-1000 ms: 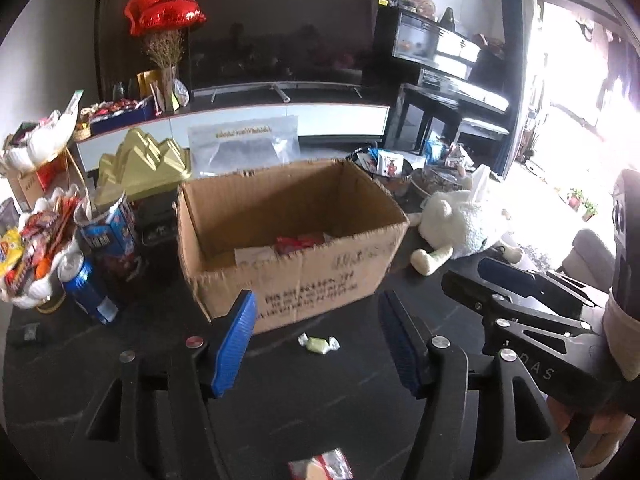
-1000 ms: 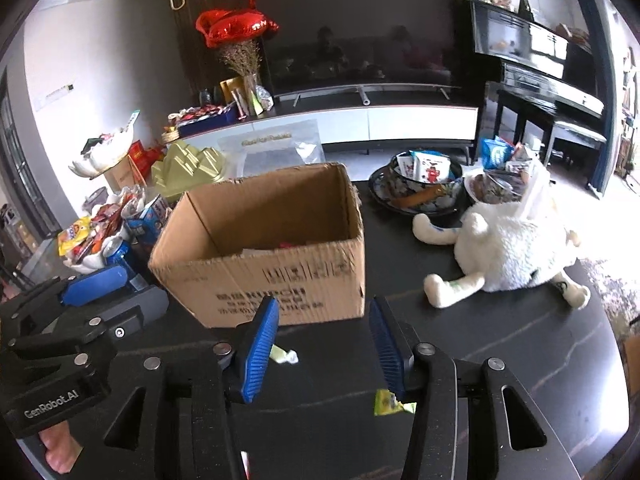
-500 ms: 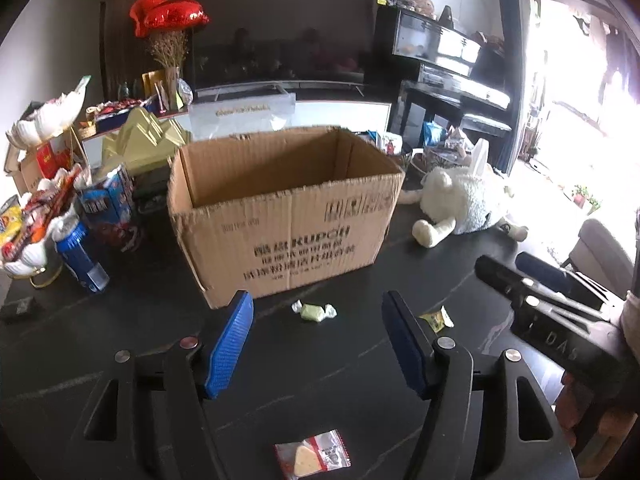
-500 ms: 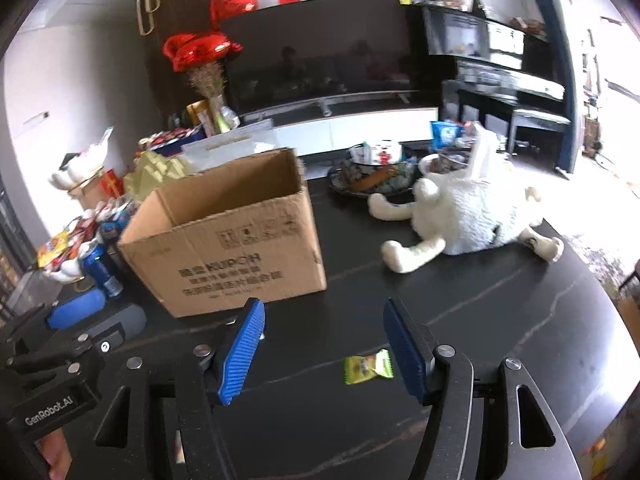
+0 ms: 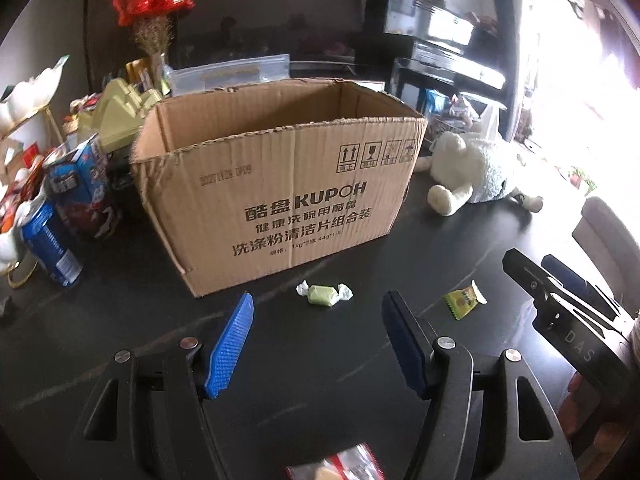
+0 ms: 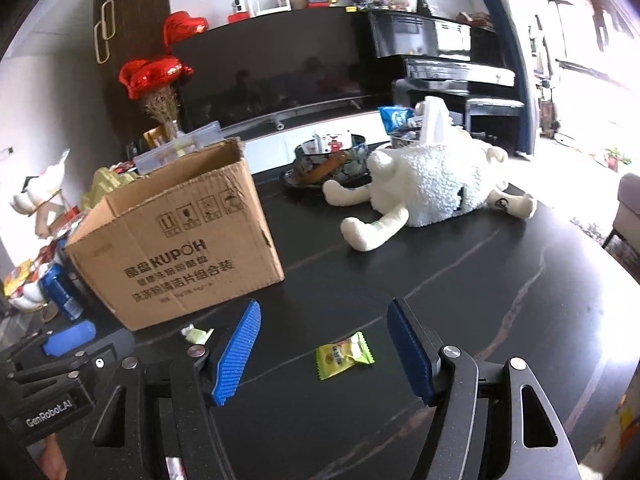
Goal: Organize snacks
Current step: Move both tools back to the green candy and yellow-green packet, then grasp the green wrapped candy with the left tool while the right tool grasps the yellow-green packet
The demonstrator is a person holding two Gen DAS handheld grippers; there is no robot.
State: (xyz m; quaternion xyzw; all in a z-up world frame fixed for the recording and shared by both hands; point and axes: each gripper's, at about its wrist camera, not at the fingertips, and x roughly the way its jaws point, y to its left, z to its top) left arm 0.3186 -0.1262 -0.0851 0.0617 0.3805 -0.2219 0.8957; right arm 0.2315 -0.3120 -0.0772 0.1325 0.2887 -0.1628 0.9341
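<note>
An open cardboard box (image 5: 280,184) stands on the dark table; it also shows in the right wrist view (image 6: 180,248). A pale green twist-wrapped candy (image 5: 324,294) lies in front of the box, just ahead of my open, empty left gripper (image 5: 318,336). A yellow-green snack packet (image 6: 344,356) lies between the fingers of my open, empty right gripper (image 6: 324,344), low over the table. The packet also shows in the left wrist view (image 5: 464,300). A red-and-white packet (image 5: 340,466) lies under the left gripper.
A white plush sheep (image 6: 432,192) lies right of the box. A bowl of snacks (image 6: 332,160) sits behind it. A blue can (image 5: 48,244), a blue carton (image 5: 80,192) and more snacks crowd the table's left side.
Both grippers have dropped lower and closer to the table. The box's inside is now out of sight. The right gripper has shifted right so the yellow-green packet lies between its fingers.
</note>
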